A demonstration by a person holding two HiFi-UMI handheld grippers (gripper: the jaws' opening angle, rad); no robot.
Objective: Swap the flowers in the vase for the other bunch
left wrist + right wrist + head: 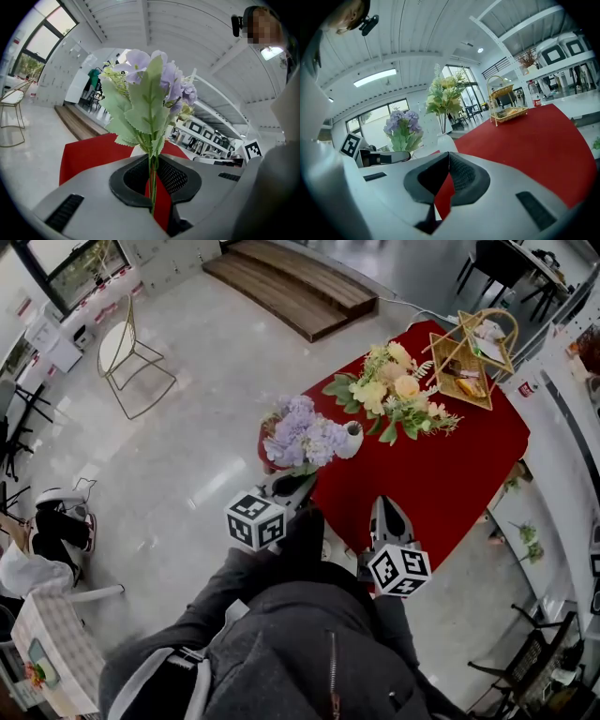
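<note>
A white vase (352,439) stands on the red table (469,474) with a yellow and cream bunch (396,390) in it. My left gripper (296,484) is shut on the stems of a purple bunch (302,432), which it holds upright just left of the vase, near the table's left edge. In the left gripper view the green stems (152,183) run between the pads of the left gripper (153,187). My right gripper (385,509) hovers at the table's near edge, shut with nothing in it. The right gripper view shows that gripper (447,169), the vase (444,140), the yellow bunch (445,96) and the purple bunch (401,126).
A gold wire basket (473,357) sits at the table's far corner. A wire chair (127,348) and a wooden platform (291,282) stand on the floor beyond. White counters (572,427) run along the right.
</note>
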